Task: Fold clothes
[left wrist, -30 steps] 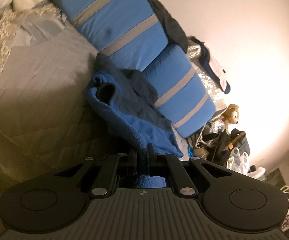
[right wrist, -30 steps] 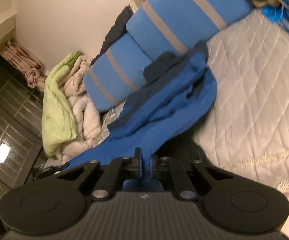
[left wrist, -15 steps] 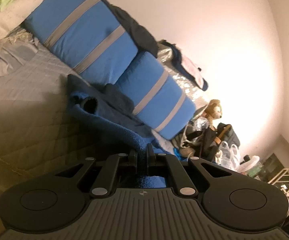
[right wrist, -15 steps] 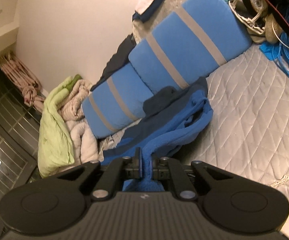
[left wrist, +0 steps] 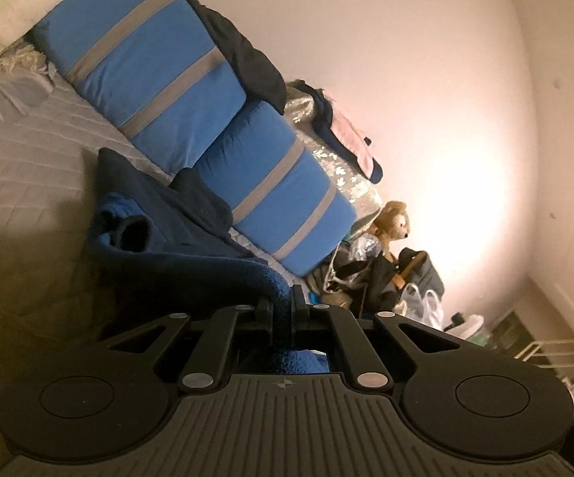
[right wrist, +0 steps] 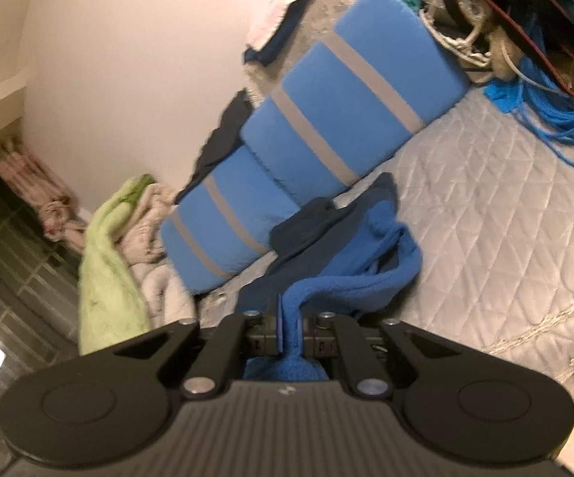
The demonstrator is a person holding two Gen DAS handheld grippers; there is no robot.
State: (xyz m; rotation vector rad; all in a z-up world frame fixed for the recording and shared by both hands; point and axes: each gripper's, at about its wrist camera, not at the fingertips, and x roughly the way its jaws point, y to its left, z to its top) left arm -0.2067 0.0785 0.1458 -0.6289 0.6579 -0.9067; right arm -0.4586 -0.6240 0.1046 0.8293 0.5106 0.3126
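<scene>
While seen from the left wrist: left gripper (left wrist: 283, 310) clamped on a hem of the blue fleece garment (left wrist: 191, 246), far end draped on the bed (left wrist: 28, 167) against the striped cushions (left wrist: 215, 119). Thin bite on plush cloth; could slip loose if tugged hard.

From the right wrist: right gripper (right wrist: 289, 330) pinched on another edge of the garment (right wrist: 350, 262). Could snag the trailing sleeve or drag it towards the blue cable (right wrist: 557, 79). Uneven pull likely to twist the fold.

pale wall (left wrist: 406, 59), quilted bed (right wrist: 505, 206) — striped cushions (left wrist: 148, 79)
</scene>
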